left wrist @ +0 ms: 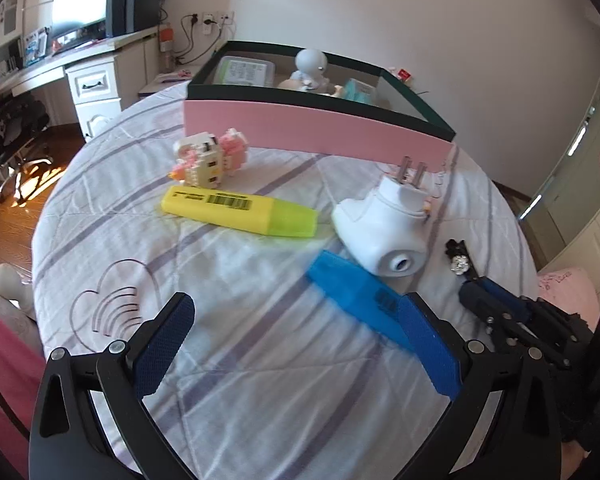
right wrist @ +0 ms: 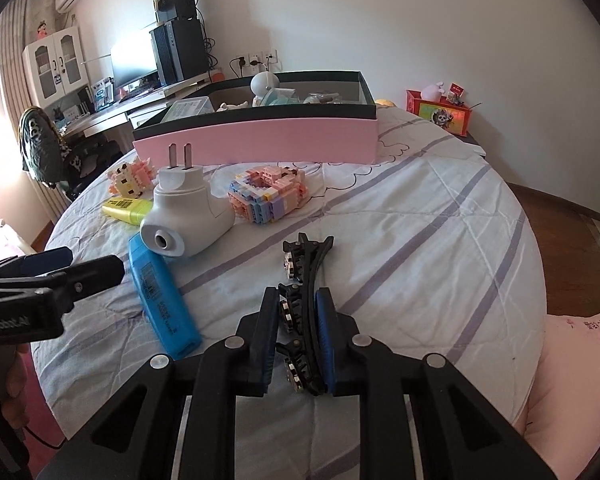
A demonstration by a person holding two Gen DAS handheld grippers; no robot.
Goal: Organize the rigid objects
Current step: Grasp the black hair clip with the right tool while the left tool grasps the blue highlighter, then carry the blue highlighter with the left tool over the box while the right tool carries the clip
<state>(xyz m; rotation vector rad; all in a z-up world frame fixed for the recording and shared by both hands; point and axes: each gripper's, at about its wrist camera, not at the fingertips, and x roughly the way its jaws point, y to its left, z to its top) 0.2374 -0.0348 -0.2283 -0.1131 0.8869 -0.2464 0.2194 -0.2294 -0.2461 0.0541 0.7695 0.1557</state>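
Observation:
On the bed lies a black hair clip (right wrist: 306,268) with shiny stones; my right gripper (right wrist: 298,304) is shut on its near part. In the left wrist view that clip (left wrist: 458,258) shows at the right, beyond the right gripper's fingers (left wrist: 496,300). My left gripper (left wrist: 300,312) is open over the sheet, its right pad beside the near end of a blue highlighter (left wrist: 356,298). That blue highlighter (right wrist: 162,296) lies left of the clip. A white plug adapter (left wrist: 384,224), a yellow highlighter (left wrist: 240,212) and a brick figure (left wrist: 206,158) lie before the pink box (left wrist: 312,132).
The pink box (right wrist: 260,140) with a dark rim holds several items. A pastel brick model (right wrist: 266,194) sits in front of it. A desk with monitor (right wrist: 136,62) stands at the back left. A pink pillow (right wrist: 576,364) lies at the right. A red box (right wrist: 440,112) stands behind the bed.

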